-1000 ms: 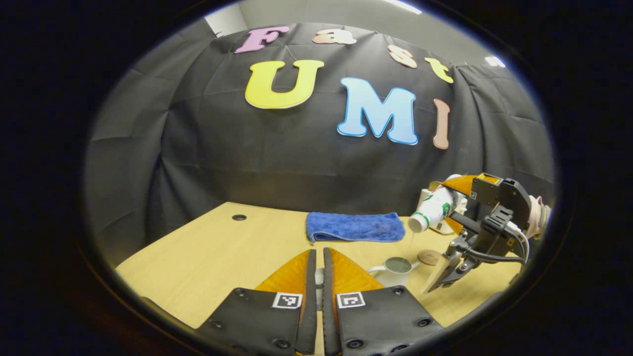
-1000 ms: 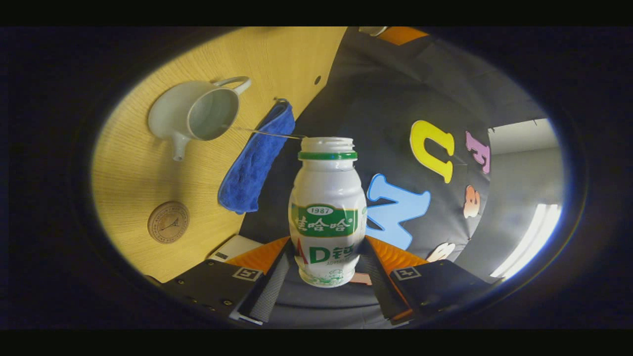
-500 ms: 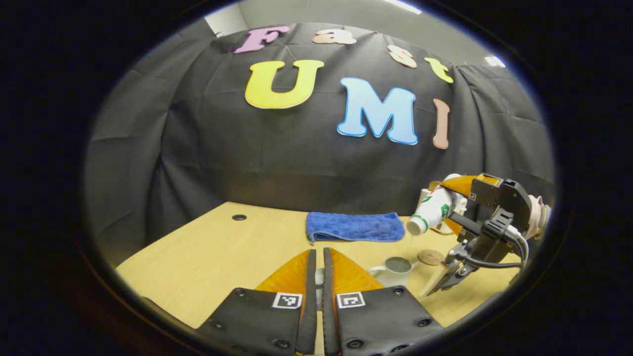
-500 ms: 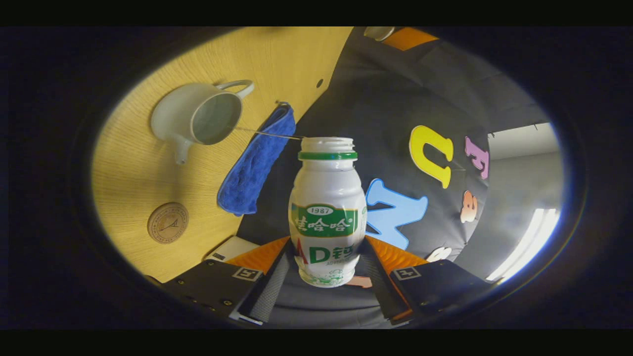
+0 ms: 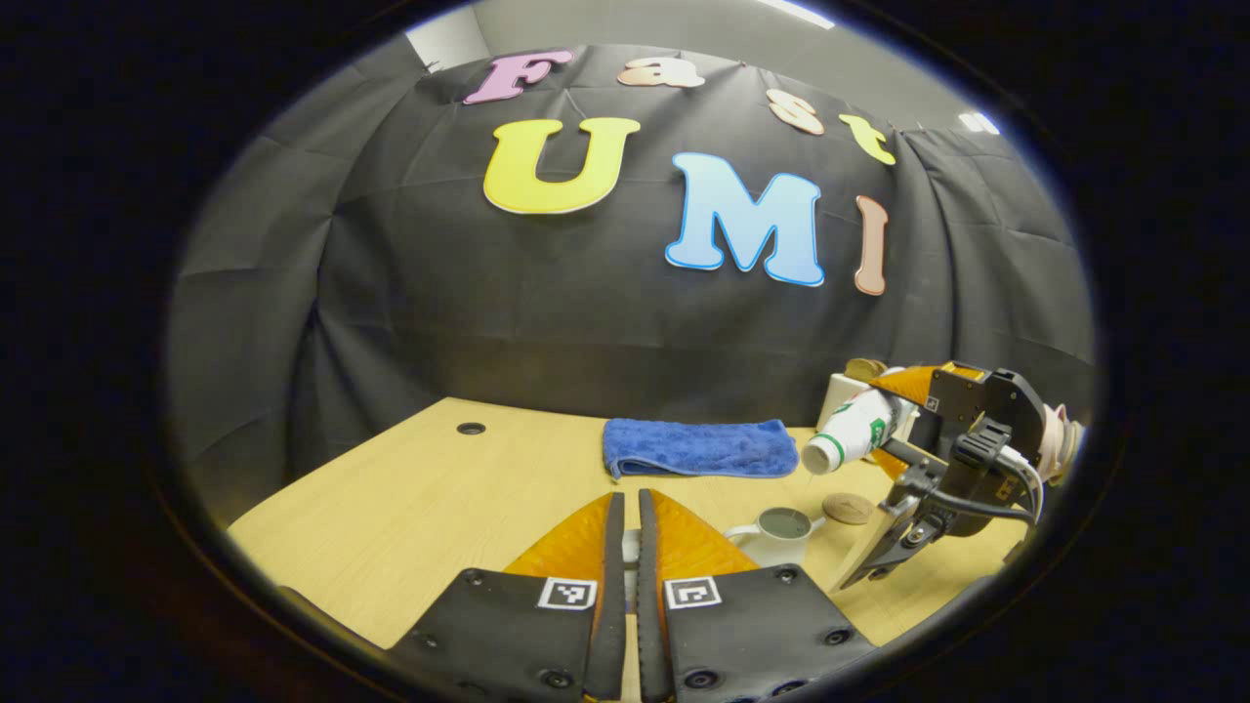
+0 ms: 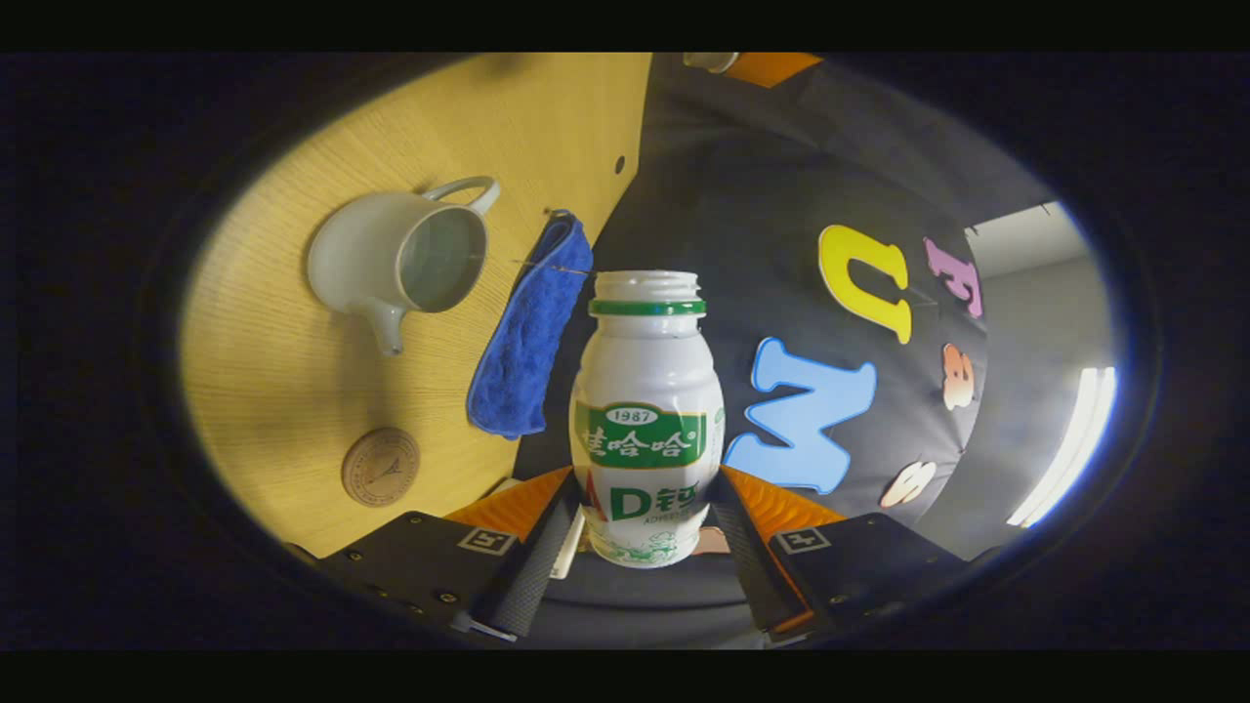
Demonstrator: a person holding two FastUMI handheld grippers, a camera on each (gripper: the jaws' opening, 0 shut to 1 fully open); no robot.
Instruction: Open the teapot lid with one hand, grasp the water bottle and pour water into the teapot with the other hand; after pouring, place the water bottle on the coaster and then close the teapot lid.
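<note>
The white teapot (image 6: 400, 264) stands on the wooden table with no lid on it and water inside; it also shows as the teapot (image 5: 781, 532) just right of my left fingers. My right gripper (image 6: 646, 474) is shut on the white water bottle (image 6: 646, 420), uncapped and tipped mouth-down beside the pot. From the other side, that right gripper (image 5: 894, 410) holds the bottle (image 5: 850, 436) slanted above the pot. My left gripper (image 5: 625, 500) is shut, with a small pale piece, the teapot lid (image 5: 630, 547), between its fingers. The round brown coaster (image 6: 381, 467) lies near the spout.
A folded blue cloth (image 5: 698, 447) lies at the back of the table, behind the teapot. A white box (image 5: 838, 391) stands at the back right. A cable hole (image 5: 471, 428) sits in the tabletop at the far left. The black cloth wall closes the back.
The thin stream that ran from the bottle's mouth into the teapot has shrunk to a short trickle. My right gripper has shifted slightly with the bottle. The left gripper has stayed put.
</note>
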